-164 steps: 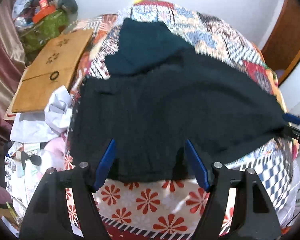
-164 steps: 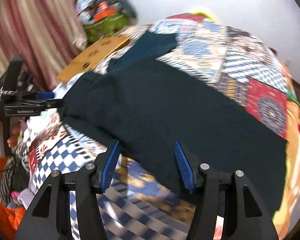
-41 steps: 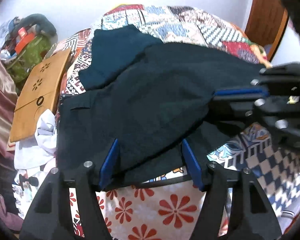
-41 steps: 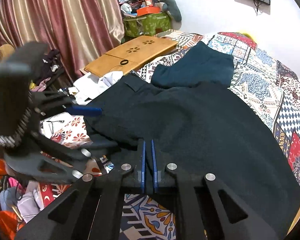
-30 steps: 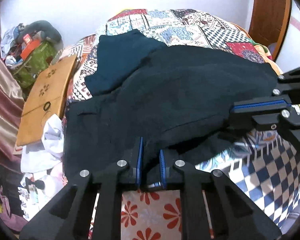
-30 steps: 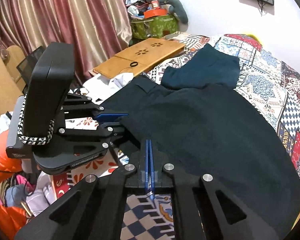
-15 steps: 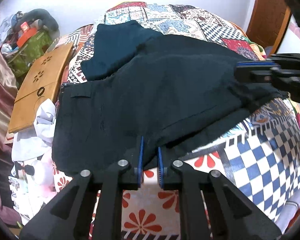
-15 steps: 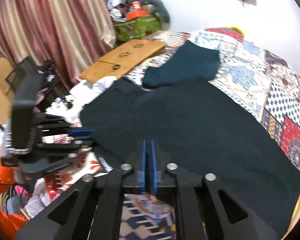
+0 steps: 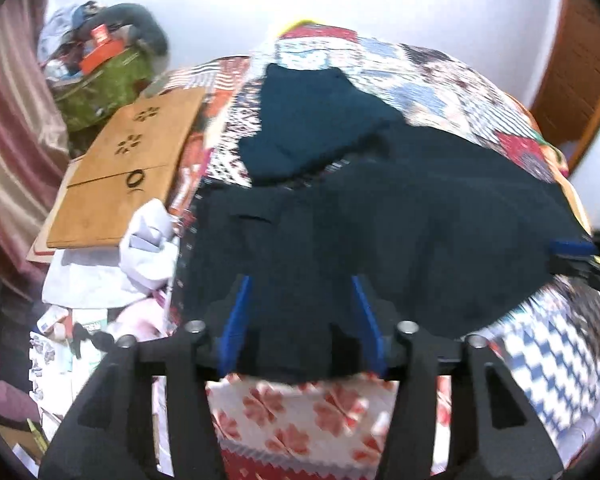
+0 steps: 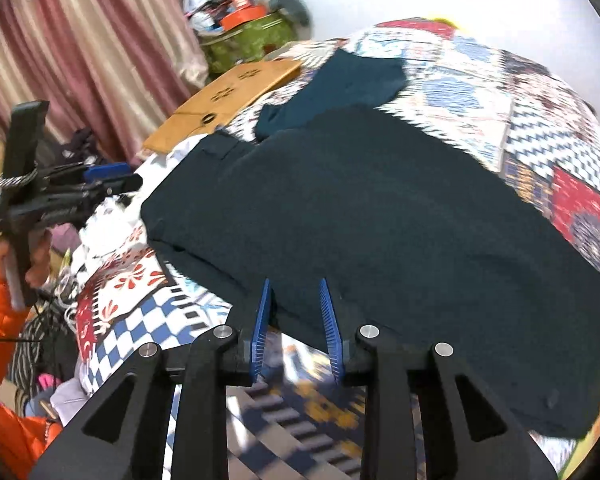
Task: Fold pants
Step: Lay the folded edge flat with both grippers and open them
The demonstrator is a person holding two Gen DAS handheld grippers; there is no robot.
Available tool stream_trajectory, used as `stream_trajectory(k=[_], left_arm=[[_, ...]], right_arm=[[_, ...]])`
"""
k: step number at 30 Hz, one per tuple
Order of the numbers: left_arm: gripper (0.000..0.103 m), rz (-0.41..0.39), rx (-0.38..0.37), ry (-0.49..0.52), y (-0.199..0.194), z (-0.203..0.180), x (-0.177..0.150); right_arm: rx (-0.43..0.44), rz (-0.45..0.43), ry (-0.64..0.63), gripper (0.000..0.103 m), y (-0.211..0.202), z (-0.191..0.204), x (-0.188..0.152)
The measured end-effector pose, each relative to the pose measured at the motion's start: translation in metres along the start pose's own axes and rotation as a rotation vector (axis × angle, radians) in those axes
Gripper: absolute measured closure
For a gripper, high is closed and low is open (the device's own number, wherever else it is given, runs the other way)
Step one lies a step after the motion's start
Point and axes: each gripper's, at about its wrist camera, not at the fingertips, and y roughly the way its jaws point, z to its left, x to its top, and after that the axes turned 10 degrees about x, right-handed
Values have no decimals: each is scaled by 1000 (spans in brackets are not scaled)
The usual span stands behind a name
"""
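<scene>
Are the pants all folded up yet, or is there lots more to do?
Not yet. Done so far: the dark pants lie on the patchwork bedspread, apparently doubled over lengthwise. Right now the left gripper and right gripper are both open at the near edge, holding nothing. Left: folding the long shape into a smaller bundle.

dark pants (image 9: 380, 232) spread flat across patchwork bedspread (image 9: 440, 80), near edge doubled.
</scene>
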Motion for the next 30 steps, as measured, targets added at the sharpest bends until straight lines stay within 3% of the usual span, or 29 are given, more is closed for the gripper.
stream_trajectory(k=[4, 9, 11, 13, 16, 21, 24, 27, 30], left_arm=[[47, 74, 35, -24, 47, 13, 11], [47, 262, 89, -41, 120, 20, -8], [46, 221, 83, -40, 119, 22, -18], [45, 229, 100, -11, 114, 19, -18], [45, 250, 56, 14, 102, 14, -8], [44, 136, -40, 19, 68, -11, 44], [37, 75, -91, 43, 60, -39, 78], [36, 58, -110, 78, 67, -76, 105], [36, 90, -146, 100, 88, -110, 124]], right_arm=[[-75, -50, 94, 79, -23, -28, -4], [-142, -36, 168, 77, -23, -56, -10], [-129, -53, 176, 72, -22, -60, -17], [-135, -61, 170, 68, -26, -58, -20], [-147, -72, 188, 66, -34, -62, -21], [-215, -118, 243, 66, -56, -79, -28], [-270, -142, 272, 65, -71, -88, -37], [-313, -165, 306, 64, -88, -97, -48], [-358, -186, 343, 63, -104, -103, -64]])
